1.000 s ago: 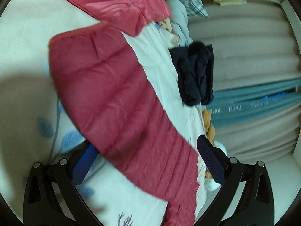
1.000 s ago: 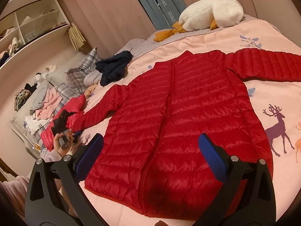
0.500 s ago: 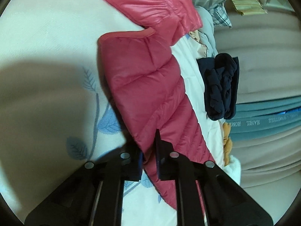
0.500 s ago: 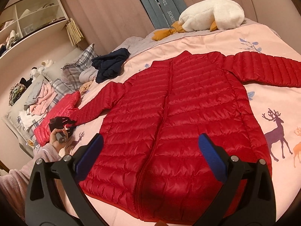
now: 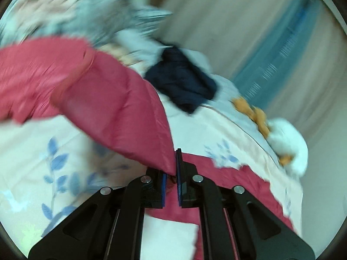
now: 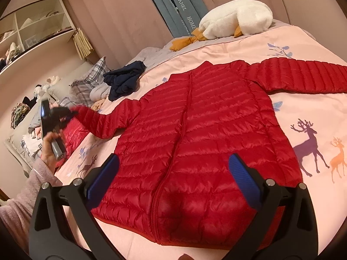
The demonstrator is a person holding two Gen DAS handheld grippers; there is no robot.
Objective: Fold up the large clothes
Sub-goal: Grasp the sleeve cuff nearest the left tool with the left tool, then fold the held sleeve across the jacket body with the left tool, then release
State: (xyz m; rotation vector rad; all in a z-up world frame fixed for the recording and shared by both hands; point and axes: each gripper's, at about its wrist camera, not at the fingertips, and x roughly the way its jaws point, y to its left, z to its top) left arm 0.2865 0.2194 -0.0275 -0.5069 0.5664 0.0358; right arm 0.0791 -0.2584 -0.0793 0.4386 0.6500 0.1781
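A red quilted down jacket [image 6: 195,134] lies front up and spread flat on the pink bedspread [image 6: 314,112]. One sleeve [image 6: 303,78] stretches to the right. The other sleeve [image 5: 117,112] is raised off the bed, and my left gripper [image 5: 171,173] is shut on it; the left wrist view is motion-blurred. In the right wrist view the left gripper [image 6: 65,113], held by a person's hand [image 6: 48,149], pinches that sleeve's cuff at the far left. My right gripper [image 6: 173,173] hangs open above the jacket's hem, holding nothing.
A dark navy garment [image 6: 123,80] lies bundled near the jacket's collar. A white plush goose [image 6: 234,19] rests at the bed's far edge. Plaid pillows [image 6: 86,84] and piled clothes [image 6: 28,138] sit at the left, with shelves [image 6: 32,32] and curtains [image 6: 121,15] behind.
My left gripper has shut on the sleeve near its cuff and lifted it off the bed, swinging toward the jacket body. The right gripper stays open over the hem.
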